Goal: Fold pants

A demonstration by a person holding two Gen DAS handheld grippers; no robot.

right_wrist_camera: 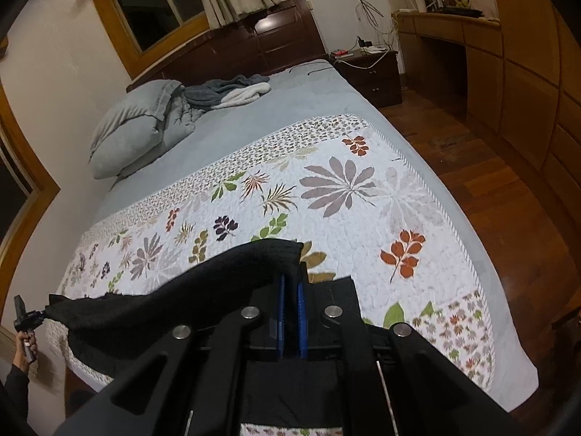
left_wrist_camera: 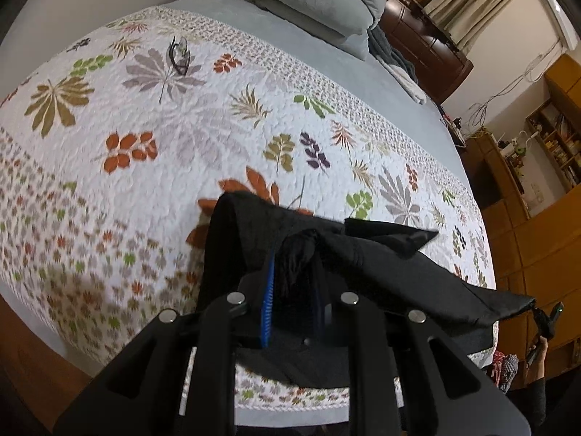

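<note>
- Black pants (left_wrist_camera: 381,254) are seen held up above a bed, stretched between the two grippers; much of the cloth hangs over the near edge of the leaf-patterned quilt (left_wrist_camera: 152,152).
- Left gripper (left_wrist_camera: 290,272): jaws nearly closed, with a bunch of black fabric pinched between the blue-edged pads. One end of the garment is held here.
- Right gripper (right_wrist_camera: 291,287): jaws fully closed, the pads almost meeting, black fabric caught at their tips. The other end is held here.
- In the right wrist view the cloth is seen running as a taut band leftward to the far gripper, below which part of a hand shows. The left wrist view shows the same span running rightward.
- Which part of the garment is gripped (waistband or hems) cannot be told; the fabric is bunched at both pads.
- Progress, as judged: early to middle. The garment is lifted and spread, but no finished, flat fold lies on the quilt. Whether a first fold is already in the hanging cloth cannot be told.
- Left to do, as judged: the pants are to be laid on the quilt, folded over, smoothed, and released.
- Noted elsewhere: eyeglasses (left_wrist_camera: 178,56) on the quilt, well apart from the garment; grey pillows (right_wrist_camera: 139,127) at the bed's head.
</note>
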